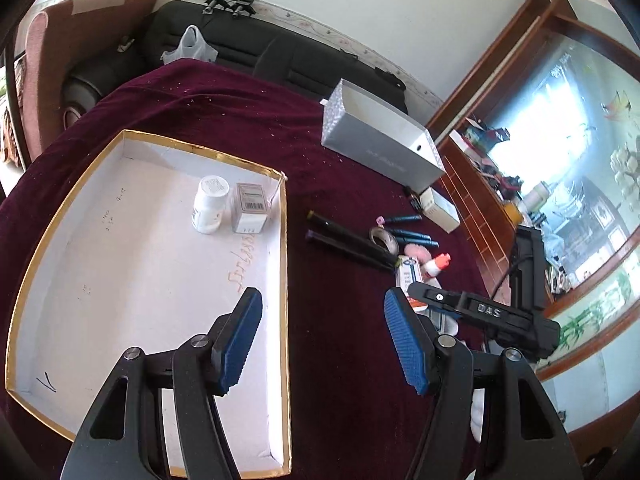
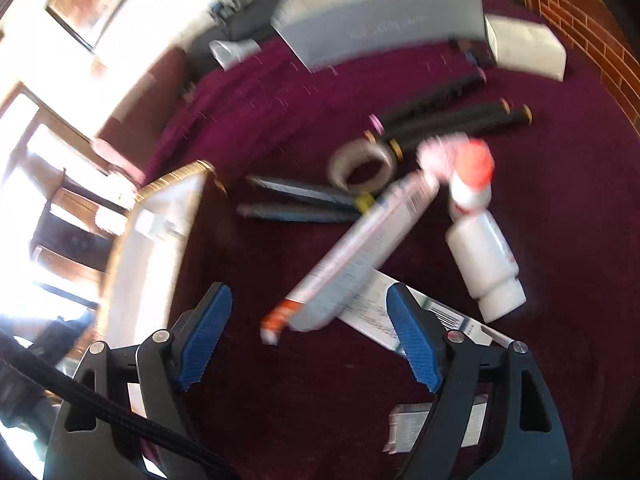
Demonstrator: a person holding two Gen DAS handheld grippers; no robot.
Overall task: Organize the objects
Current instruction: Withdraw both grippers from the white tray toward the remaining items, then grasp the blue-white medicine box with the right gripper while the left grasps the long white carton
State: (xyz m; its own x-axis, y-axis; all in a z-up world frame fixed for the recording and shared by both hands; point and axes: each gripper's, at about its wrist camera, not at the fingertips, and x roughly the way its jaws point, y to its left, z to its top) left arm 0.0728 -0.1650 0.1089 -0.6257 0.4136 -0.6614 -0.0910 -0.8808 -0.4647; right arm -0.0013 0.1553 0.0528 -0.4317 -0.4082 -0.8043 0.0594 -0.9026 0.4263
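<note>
A white gold-rimmed tray [image 1: 285, 240] lies on the maroon cloth and holds a white pill bottle [image 1: 209, 210] and a small grey box [image 1: 250, 208]. My left gripper [image 1: 322, 336] is open and empty above the tray's right rim. My right gripper [image 2: 310, 338] is open and empty just above a long white tube box [image 2: 360, 248]. Beside the tube box lie a white bottle with an orange cap [image 2: 478, 228], a tape roll [image 2: 362, 164], dark pens [image 2: 452, 120] and two dark sticks [image 2: 296, 202]. The right wrist view is blurred.
A grey open box [image 1: 380, 148] and a small white box [image 1: 442, 208] lie at the far side of the cloth. The right gripper's black body [image 1: 496, 316] shows in the left wrist view. A wooden cabinet [image 1: 492, 208] stands to the right. A flat white box [image 2: 436, 316] lies under the tube box.
</note>
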